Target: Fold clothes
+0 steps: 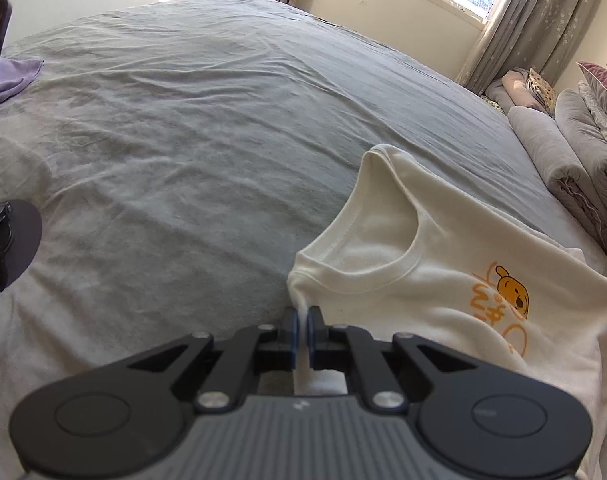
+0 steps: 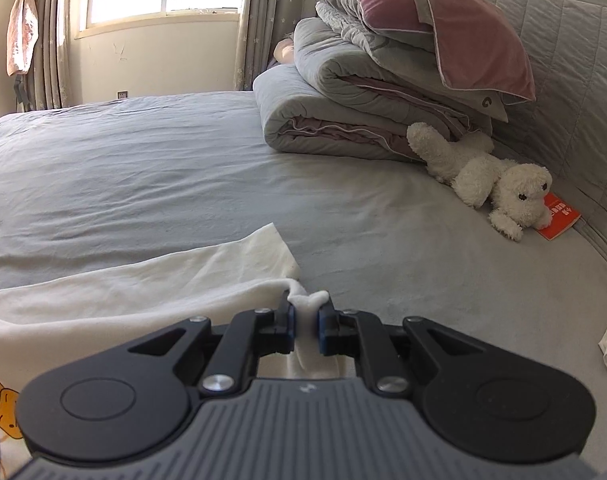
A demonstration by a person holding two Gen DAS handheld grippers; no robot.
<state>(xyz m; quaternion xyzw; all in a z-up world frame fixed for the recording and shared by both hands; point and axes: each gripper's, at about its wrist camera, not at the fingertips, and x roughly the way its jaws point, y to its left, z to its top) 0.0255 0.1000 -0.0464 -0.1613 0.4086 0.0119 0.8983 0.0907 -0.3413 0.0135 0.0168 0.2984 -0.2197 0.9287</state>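
On the cream shirt (image 1: 443, 280) I hold, a yellow bear print sits beside orange handwritten-style characters; I cannot read them. The bear alone shows again at the lower left of my right view. The red booklet (image 2: 559, 220) under the plush dog (image 2: 499, 184), by the headboard edge of the bed (image 2: 183, 180), carries white characters, too small to read. A single letter "C" stands on the grey pillow edge (image 2: 488, 101).
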